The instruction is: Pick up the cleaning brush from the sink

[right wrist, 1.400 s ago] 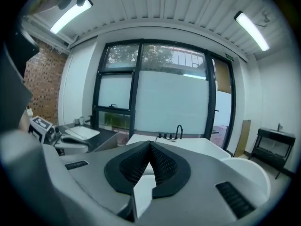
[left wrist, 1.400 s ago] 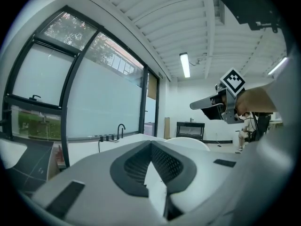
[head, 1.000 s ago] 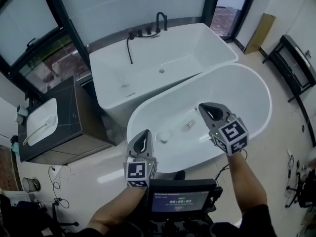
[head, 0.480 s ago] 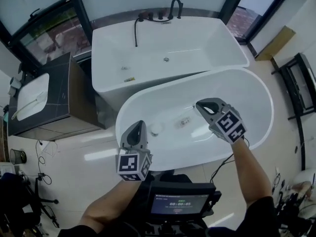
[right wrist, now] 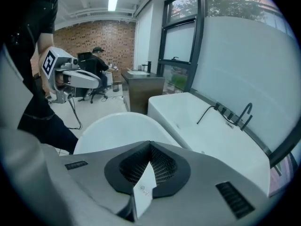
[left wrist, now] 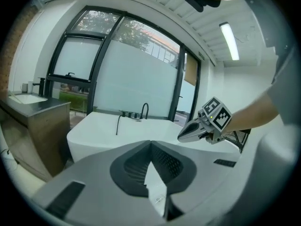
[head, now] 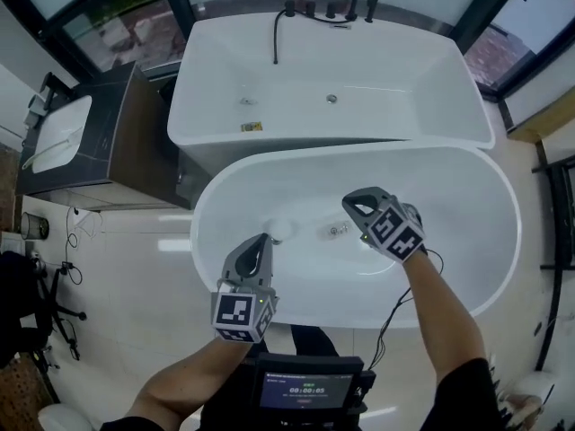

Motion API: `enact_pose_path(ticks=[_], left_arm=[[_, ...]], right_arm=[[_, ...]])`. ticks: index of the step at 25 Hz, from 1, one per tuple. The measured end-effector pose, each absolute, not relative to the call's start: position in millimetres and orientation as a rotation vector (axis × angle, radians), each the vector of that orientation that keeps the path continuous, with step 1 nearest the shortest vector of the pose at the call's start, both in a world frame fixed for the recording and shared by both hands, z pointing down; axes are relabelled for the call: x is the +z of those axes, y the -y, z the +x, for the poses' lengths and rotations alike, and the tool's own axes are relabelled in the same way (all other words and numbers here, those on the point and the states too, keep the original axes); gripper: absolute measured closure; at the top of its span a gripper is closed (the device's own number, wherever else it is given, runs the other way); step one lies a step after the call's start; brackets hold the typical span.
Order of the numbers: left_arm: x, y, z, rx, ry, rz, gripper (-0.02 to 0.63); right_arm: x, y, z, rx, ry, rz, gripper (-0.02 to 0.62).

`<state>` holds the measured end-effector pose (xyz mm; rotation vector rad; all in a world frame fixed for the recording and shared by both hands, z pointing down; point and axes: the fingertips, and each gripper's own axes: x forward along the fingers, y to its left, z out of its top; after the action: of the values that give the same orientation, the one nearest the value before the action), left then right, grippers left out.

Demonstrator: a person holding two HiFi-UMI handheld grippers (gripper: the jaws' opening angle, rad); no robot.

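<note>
White on white makes this one hard to read: the cleaning brush (head: 54,144) is a thin, pale, slightly curved line lying in the white sink (head: 76,108), which is set into the dark vanity (head: 121,155) at the far left of the head view. It is too small there for me to tell which end carries the bristles. Its long axis runs on a diagonal, from the near left corner of the basin toward the far right one.

Both of my tools are well apart from it. The left gripper (head: 262,241) and the right gripper (head: 349,202) hang over the oval tub (head: 485,268), with the rectangular tub (head: 404,70) beyond them. Each has its jaws pressed together at the tips with nothing between them (each gripper's own camera shows the tips meeting).

So the brush lies away to the left, past the left end of the oval tub, and the left gripper is clearly the nearer one. I judge the reach belongs to that hand, with its jaws parted first and then turned across the handle's diagonal, not along it.
</note>
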<state>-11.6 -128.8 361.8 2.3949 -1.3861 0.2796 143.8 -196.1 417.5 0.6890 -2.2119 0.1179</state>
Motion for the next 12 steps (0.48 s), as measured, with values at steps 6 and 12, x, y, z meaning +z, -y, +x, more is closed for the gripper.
enact_pose_path(ticks=[6, 12], left_arm=[[462, 156, 24, 0.344, 1.359, 2.224, 0.595], [627, 196, 43, 0.32, 1.241, 1.962, 0.595]], right_arm=[[519, 230, 150, 0.152, 2.162, 0.48, 0.569], [688, 274, 153, 0.042, 2.065, 0.217, 0.561]])
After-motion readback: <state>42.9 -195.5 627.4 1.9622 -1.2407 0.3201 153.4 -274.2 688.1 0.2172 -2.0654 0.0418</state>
